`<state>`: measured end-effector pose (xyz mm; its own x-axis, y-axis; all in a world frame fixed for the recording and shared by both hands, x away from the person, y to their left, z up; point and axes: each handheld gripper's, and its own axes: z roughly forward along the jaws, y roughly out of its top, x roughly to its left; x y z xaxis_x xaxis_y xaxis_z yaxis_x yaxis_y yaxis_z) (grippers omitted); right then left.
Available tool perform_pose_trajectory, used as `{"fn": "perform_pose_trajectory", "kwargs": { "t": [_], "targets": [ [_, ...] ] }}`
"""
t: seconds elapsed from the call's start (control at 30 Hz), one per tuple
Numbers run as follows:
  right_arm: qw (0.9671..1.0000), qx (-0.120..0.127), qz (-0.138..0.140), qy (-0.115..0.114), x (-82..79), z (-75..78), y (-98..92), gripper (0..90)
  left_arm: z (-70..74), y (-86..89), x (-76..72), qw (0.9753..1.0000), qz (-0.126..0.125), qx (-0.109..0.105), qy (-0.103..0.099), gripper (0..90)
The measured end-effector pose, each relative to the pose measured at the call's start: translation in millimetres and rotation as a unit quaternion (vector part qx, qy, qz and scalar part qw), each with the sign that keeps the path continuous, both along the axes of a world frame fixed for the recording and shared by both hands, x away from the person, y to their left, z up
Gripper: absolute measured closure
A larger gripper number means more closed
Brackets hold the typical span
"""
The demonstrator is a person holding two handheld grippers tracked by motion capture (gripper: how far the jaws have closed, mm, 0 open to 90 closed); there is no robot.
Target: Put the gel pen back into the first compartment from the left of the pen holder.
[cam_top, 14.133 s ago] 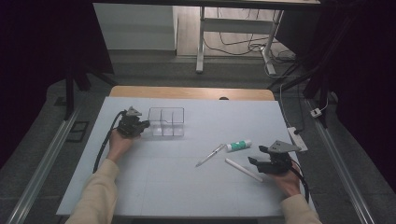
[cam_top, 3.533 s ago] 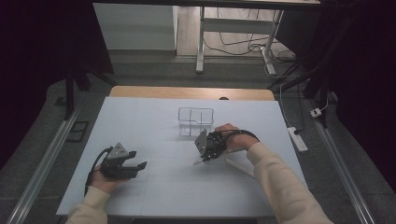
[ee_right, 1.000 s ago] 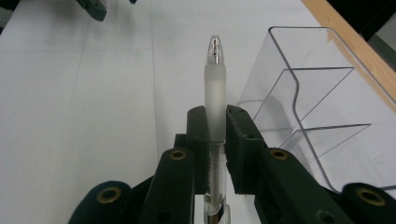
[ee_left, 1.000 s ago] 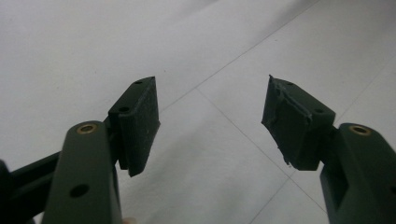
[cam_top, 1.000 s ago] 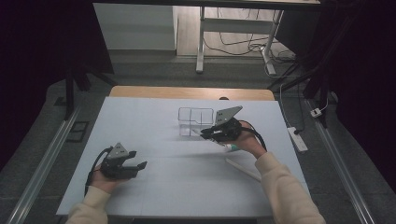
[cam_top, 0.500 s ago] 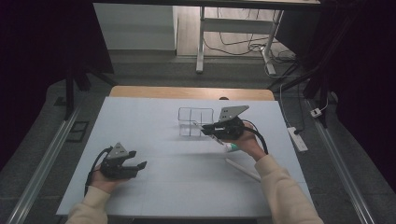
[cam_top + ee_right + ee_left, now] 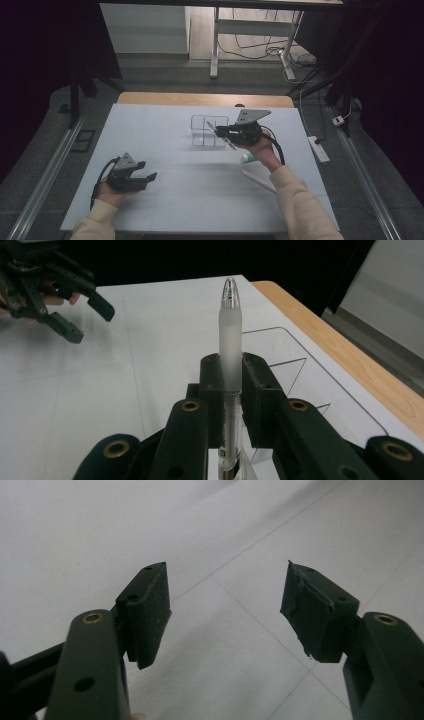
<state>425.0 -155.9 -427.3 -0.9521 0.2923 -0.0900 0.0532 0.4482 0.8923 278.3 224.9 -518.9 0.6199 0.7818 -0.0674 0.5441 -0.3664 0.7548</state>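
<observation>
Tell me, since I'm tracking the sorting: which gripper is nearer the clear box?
Right. The right gripper, shut on a pen, hangs at the clear box. The left gripper rests open far off near the table's front left.

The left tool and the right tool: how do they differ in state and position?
The left tool is open with nothing between its pads, while the right tool is shut on a pen. The left tool sits low near the table's front, the right tool by the clear organizer. Both are hand-held.

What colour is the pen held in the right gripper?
Frosted clear pen with a see-through tip, clearest in the right gripper view.
</observation>
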Motion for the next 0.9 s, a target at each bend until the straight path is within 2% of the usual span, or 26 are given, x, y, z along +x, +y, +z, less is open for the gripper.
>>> {"fn": "perform_pose_trajectory", "kwargs": {
  "t": [0.47, 0.63, 0.9],
  "targets": [
    [0.9996, 0.024, -0.012, -0.009, 0.3, 8.7, 13.5, 79.3, -0.1, 0.3, 0.1, 1.0, 0.0, -0.002, 0.0, 36.0],
    [0.9989, 0.043, -0.014, -0.005, 2.2, 10.2, 19.6, 79.3, 0.0, 1.0, 0.1, 1.0, 0.001, -0.003, 0.0, 36.0],
    [0.9979, 0.061, -0.02, -0.004, 3.7, 11.0, 29.8, 79.3, 0.1, 0.9, 0.0, 1.0, 0.001, -0.002, -0.001, 36.0]
  ]
}}
